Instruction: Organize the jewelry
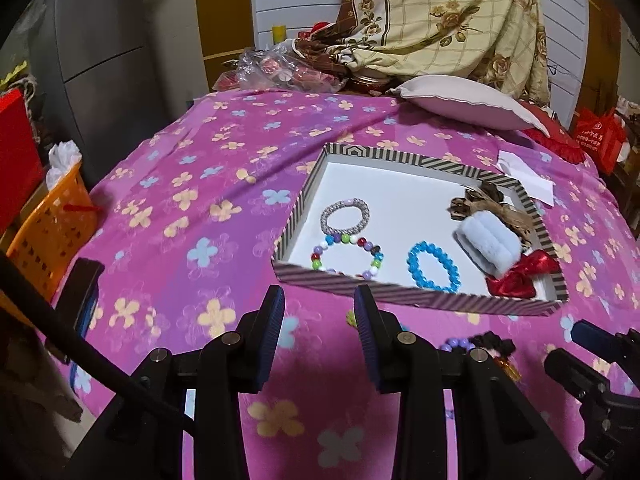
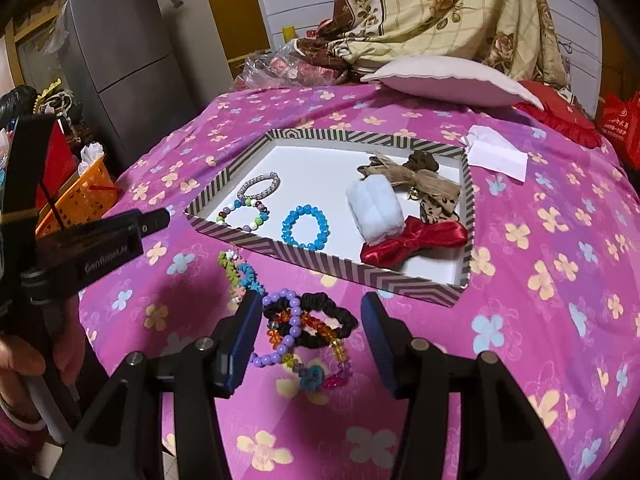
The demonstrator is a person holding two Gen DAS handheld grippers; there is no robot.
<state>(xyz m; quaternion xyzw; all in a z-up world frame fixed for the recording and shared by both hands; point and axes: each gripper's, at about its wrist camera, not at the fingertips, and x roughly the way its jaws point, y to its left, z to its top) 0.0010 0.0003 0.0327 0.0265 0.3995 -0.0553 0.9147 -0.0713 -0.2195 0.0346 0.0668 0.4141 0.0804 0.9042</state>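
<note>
Both wrist views look forward and down across the bed (image 1: 192,208) from its near edge, toward the far end. The left view sits further left and lower; the right view hangs nearer the striped tray (image 2: 400,280). Both share this tray (image 1: 400,292).

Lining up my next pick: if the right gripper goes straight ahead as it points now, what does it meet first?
The right gripper, jaws open, would most likely meet the tangled pile of loose jewelry first: the black scrunchie and purple bead bracelet lying between its fingers, on the cloth short of the striped tray. Depth is uncertain.
</note>
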